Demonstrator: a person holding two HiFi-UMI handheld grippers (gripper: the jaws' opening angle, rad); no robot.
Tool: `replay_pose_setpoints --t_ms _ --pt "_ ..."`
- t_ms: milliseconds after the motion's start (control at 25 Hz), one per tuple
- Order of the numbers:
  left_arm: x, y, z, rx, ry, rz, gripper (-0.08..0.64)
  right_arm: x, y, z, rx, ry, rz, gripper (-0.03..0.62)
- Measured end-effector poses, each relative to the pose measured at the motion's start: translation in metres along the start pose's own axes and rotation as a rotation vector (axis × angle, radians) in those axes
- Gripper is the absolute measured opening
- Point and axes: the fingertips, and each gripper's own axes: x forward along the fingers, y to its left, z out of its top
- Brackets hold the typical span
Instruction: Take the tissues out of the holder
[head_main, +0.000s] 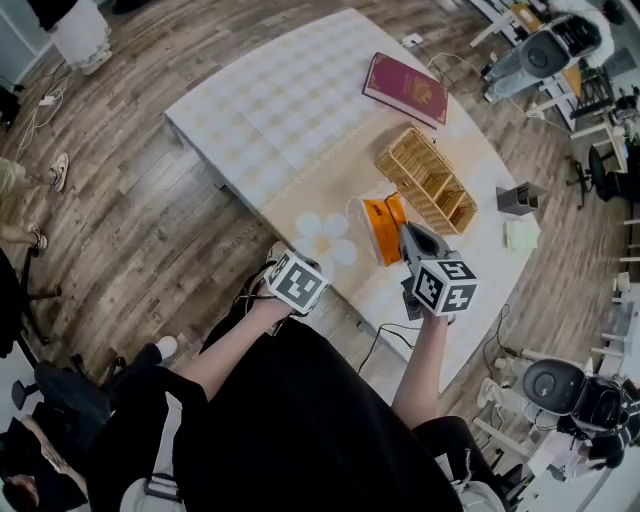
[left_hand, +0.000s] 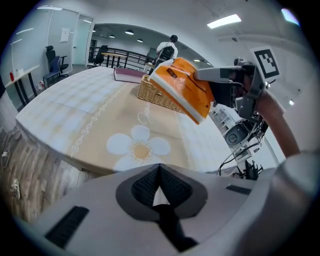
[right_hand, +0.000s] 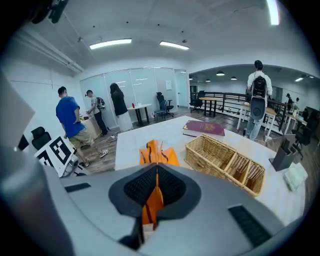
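Right gripper view: right gripper (right_hand: 156, 170) clamps the orange tissue pack (right_hand: 159, 154); left gripper (left_hand: 160, 170) closed empty, apart

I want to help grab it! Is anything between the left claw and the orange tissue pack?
Nothing visible. The orange tissue pack hangs above the table, pinched in the right gripper, with open air between it and the left gripper. The wicker basket sits behind it.
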Motion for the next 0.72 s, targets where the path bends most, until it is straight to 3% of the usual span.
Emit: replay_pose_setpoints --t_ms 720 --pt "-0.021 0.003 -0.035 -0.052 -0.041 0.06 0.0 -0.013 0.052 -0.056 0.01 0.041 0.07 0.018"
